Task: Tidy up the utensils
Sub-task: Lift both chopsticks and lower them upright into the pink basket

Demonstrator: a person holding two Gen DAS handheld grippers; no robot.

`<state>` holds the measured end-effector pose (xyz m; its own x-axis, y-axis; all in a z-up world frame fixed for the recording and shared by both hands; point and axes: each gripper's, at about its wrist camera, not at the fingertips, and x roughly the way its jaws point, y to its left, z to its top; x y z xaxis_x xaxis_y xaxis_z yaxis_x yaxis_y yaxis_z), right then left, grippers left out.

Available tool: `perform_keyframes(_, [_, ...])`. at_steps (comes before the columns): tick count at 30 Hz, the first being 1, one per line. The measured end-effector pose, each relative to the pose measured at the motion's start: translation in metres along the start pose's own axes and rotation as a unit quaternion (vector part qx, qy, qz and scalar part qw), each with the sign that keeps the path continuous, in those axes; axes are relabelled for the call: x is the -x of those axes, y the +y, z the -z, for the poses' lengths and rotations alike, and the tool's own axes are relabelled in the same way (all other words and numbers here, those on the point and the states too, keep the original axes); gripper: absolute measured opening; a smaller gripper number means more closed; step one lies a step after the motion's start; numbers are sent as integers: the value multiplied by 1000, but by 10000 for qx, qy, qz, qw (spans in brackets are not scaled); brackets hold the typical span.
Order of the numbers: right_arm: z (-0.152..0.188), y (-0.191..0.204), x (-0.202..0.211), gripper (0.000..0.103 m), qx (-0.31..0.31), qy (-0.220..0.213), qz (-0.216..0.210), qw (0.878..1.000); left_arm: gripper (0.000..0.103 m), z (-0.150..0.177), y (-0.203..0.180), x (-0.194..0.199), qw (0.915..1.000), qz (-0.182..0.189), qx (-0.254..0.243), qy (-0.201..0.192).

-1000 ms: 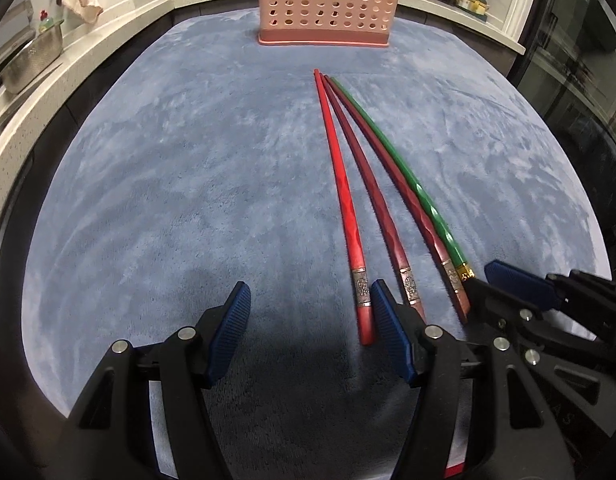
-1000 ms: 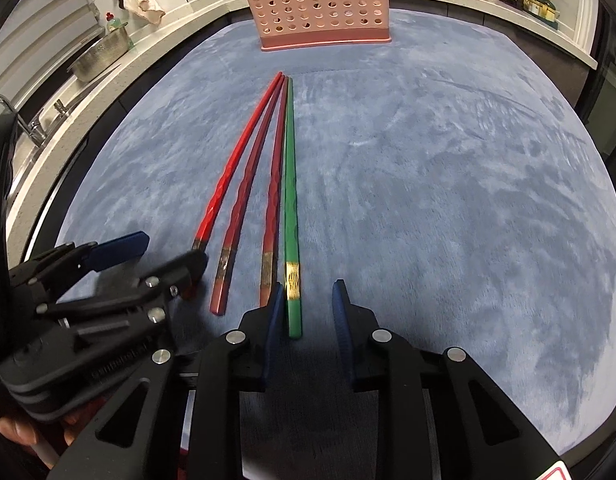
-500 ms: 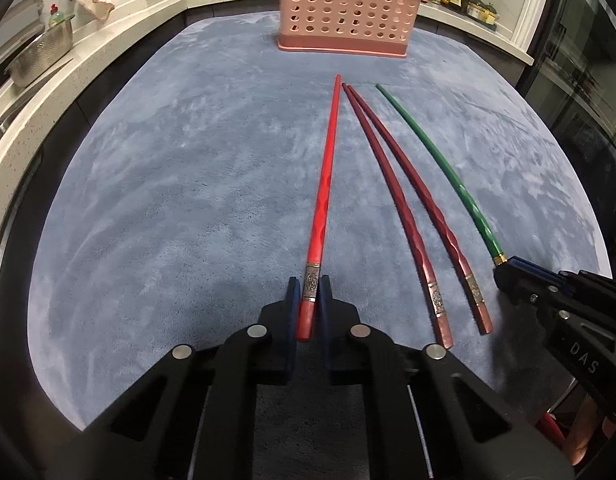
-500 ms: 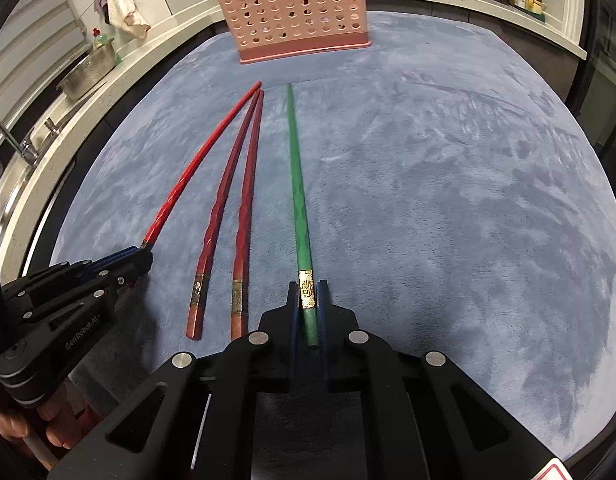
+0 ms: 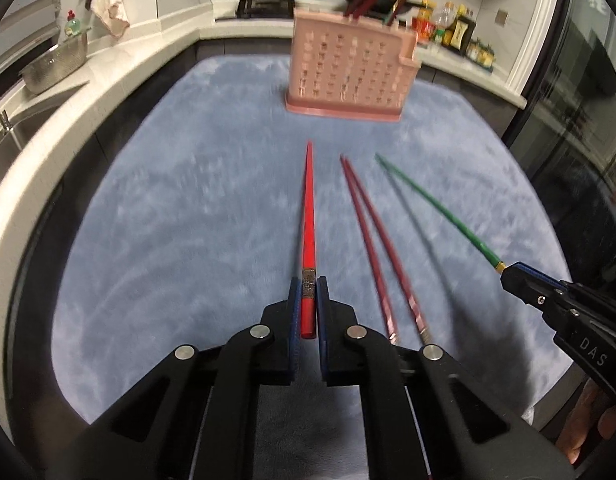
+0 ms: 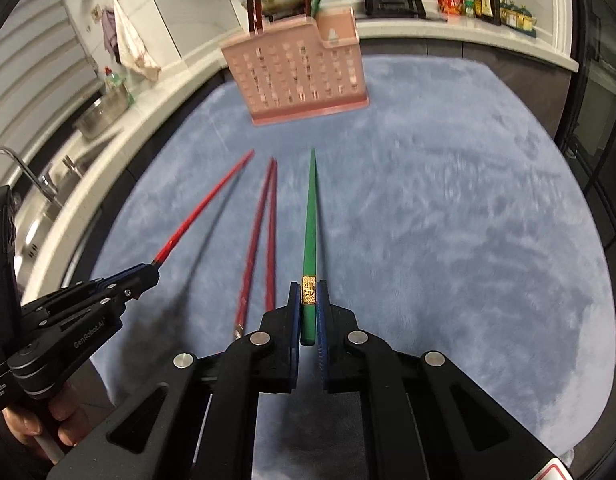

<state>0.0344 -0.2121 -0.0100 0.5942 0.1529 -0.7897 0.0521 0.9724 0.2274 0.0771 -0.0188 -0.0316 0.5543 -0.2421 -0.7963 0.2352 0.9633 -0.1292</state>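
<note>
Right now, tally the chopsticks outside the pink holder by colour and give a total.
Bright red chopstick, held in the left gripper: 1
Dark red chopsticks lying on the blue mat: 2
Green chopstick, held in the right gripper: 1
Total: 4

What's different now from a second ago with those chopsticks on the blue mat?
Both tools closed and rose: the left tool took the bright red chopstick, the right tool the green chopstick, lifting both off the blue mat. The two dark red chopsticks stayed lying on it, and the pink holder stayed at the far edge.
</note>
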Motion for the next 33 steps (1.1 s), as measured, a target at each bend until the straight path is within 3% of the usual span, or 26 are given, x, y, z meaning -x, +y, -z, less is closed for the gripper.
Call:
perform_keyframes(15, [-84, 5, 60, 7, -15, -1093, -197, 9938, 7, -88, -9, 62, 9946, 79, -143, -1027])
perform_keyframes(33, [-174, 8, 86, 7, -44, -1888, -415, 9811, 7, -191, -15, 97, 9840, 81, -224, -1764])
